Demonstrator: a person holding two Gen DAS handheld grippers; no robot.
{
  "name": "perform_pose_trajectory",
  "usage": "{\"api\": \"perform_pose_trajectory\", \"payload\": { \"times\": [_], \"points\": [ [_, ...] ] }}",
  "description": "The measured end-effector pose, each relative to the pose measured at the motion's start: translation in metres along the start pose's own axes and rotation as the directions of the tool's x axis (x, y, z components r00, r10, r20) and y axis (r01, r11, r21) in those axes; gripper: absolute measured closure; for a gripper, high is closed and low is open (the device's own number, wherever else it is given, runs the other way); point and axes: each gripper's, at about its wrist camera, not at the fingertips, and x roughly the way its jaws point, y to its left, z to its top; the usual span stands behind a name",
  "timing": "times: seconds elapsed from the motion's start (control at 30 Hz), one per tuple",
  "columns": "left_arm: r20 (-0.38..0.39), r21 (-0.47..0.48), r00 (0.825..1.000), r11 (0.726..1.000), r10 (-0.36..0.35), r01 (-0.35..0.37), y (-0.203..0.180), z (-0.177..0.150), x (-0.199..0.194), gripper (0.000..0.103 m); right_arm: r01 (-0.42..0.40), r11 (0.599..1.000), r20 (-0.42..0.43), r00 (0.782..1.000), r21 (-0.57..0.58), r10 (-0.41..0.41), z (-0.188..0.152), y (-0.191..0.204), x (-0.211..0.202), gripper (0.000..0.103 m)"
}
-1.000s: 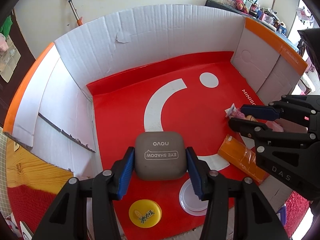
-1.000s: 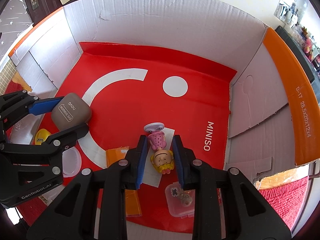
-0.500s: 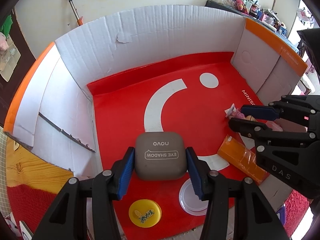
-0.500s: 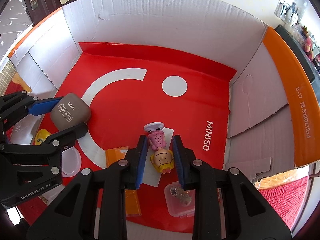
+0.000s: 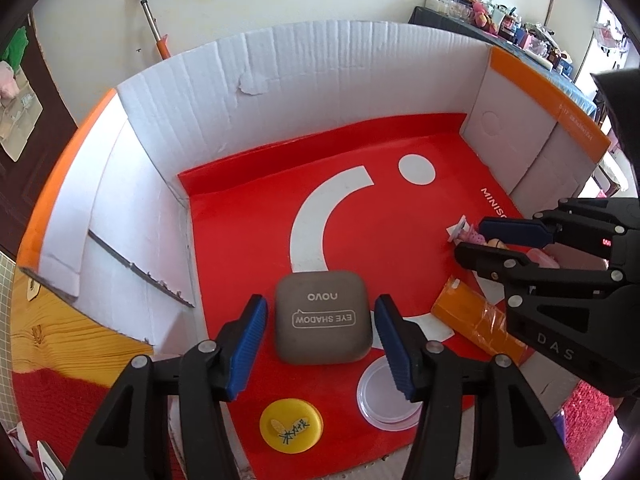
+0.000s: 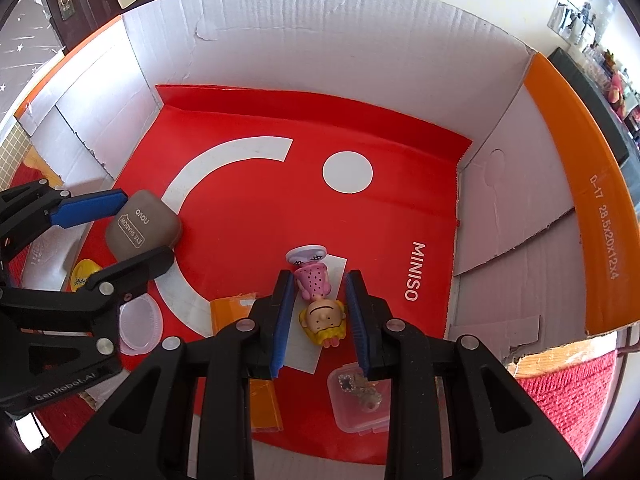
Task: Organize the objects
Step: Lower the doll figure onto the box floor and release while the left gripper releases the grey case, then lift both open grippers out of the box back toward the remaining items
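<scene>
A taupe eye-shadow case point(image 5: 321, 317) lies on the red floor of a white cardboard box point(image 5: 256, 92). My left gripper point(image 5: 320, 332) is open, its blue pads on either side of the case with small gaps. A small doll point(image 6: 320, 304) in a pink dress with yellow hair lies on a white card point(image 6: 338, 264). My right gripper point(image 6: 320, 312) is open and straddles the doll without touching it. The case also shows in the right wrist view point(image 6: 140, 228).
A yellow round tin point(image 5: 291, 425), a clear round lid point(image 5: 386, 396), an orange packet point(image 5: 476, 328) and a clear pink square box with trinkets point(image 6: 360, 400) lie near the front edge. The box walls point(image 6: 320, 40) rise on three sides.
Both grippers have opened: the left pads have let go of the case and the right pads have let go of the doll. Objects stay in place.
</scene>
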Motion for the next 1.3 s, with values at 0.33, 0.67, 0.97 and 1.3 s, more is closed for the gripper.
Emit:
{"api": "perform_pose_trajectory", "payload": {
  "times": [0.33, 0.67, 0.97, 1.3],
  "points": [
    [0.018, -0.008, 1.000, 1.000, -0.013, 0.014, -0.003, 0.003, 0.004, 0.045, 0.003, 1.000, 0.005, 1.000, 0.010, -0.003, 0.006, 0.000, -0.002, 0.077],
    [0.047, -0.028, 0.998, 0.999, -0.035, 0.036, 0.005, 0.000, -0.006, 0.045, 0.017, 1.000, 0.033, 0.999, 0.018, -0.017, 0.005, 0.004, -0.016, 0.077],
    [0.160, -0.057, 0.985, 0.995, -0.067, 0.077, 0.013, -0.007, -0.046, 0.037, -0.002, 1.000, 0.141, 0.990, 0.019, -0.001, 0.011, -0.006, -0.058, 0.077],
    [0.295, -0.054, 0.953, 0.995, -0.068, 0.087, 0.011, -0.030, -0.098, 0.026, -0.022, 1.000, 0.279, 0.960, 0.009, 0.019, -0.025, 0.007, -0.119, 0.077]
  ]
}}
